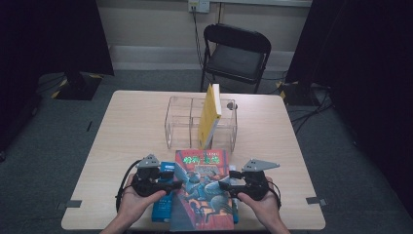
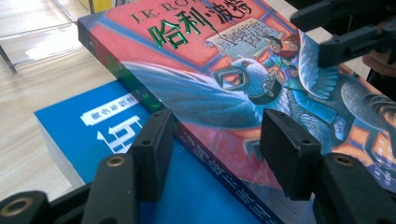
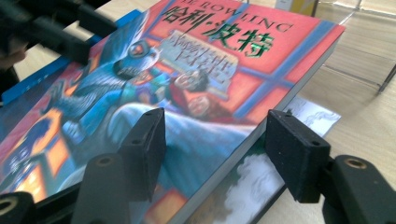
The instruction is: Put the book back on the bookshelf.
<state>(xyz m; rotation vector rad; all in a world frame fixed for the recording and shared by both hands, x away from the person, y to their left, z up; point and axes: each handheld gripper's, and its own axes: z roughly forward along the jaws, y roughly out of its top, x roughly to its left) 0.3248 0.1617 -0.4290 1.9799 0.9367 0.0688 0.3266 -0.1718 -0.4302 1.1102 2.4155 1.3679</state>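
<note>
A thick red book (image 1: 204, 187) with a blue winged creature on its cover lies on a stack at the table's near edge. Under it on the left is a blue book (image 1: 163, 207) (image 2: 84, 140), and under its right edge a pale illustrated book (image 3: 266, 177). My left gripper (image 1: 178, 184) (image 2: 217, 144) grips the red book (image 2: 201, 70) at its spine edge, one pad against the spine, the other on the cover. My right gripper (image 1: 224, 185) (image 3: 215, 144) straddles the red book's (image 3: 210, 60) opposite edge, and a gap shows between its outer pad and the page edge.
A clear acrylic organizer (image 1: 178, 119) stands mid-table with a yellow book (image 1: 210, 114) upright in its right part. A black folding chair (image 1: 236, 53) is beyond the far edge. Bare wood lies to the left and right of the stack.
</note>
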